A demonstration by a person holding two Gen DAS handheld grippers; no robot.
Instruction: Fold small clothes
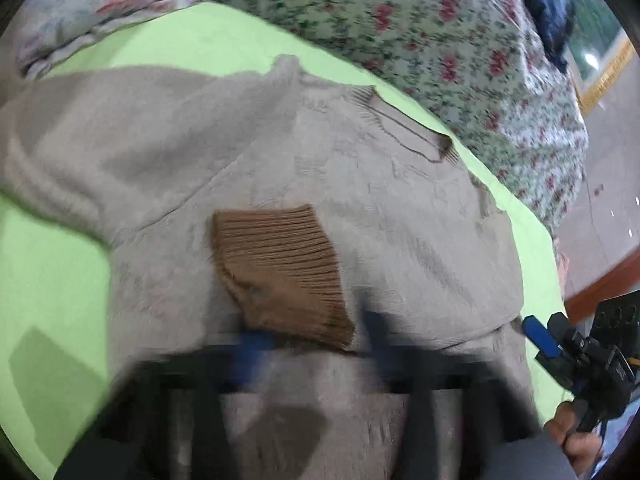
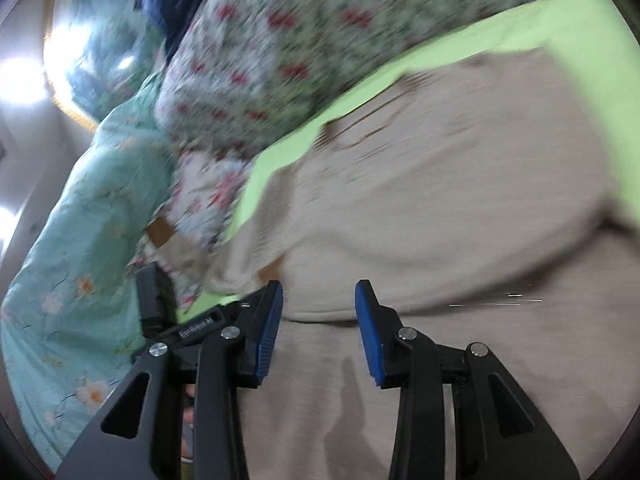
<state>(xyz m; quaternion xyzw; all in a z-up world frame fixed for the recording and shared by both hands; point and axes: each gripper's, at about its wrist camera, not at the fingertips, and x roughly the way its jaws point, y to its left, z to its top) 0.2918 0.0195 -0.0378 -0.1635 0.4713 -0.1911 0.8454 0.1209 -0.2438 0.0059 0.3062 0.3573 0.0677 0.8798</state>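
Observation:
A beige fleece sweater lies spread on a lime green sheet. One sleeve is folded across the body, so its brown ribbed cuff rests on the chest. The brown-trimmed collar points to the far right. My left gripper is blurred by motion, open and empty, just in front of the cuff. My right gripper is open and empty over the sweater near its edge; it also shows in the left wrist view.
A floral quilt is bunched along the far side of the sheet. A teal floral blanket lies to the left in the right wrist view. A wooden bed edge and floor show at the right.

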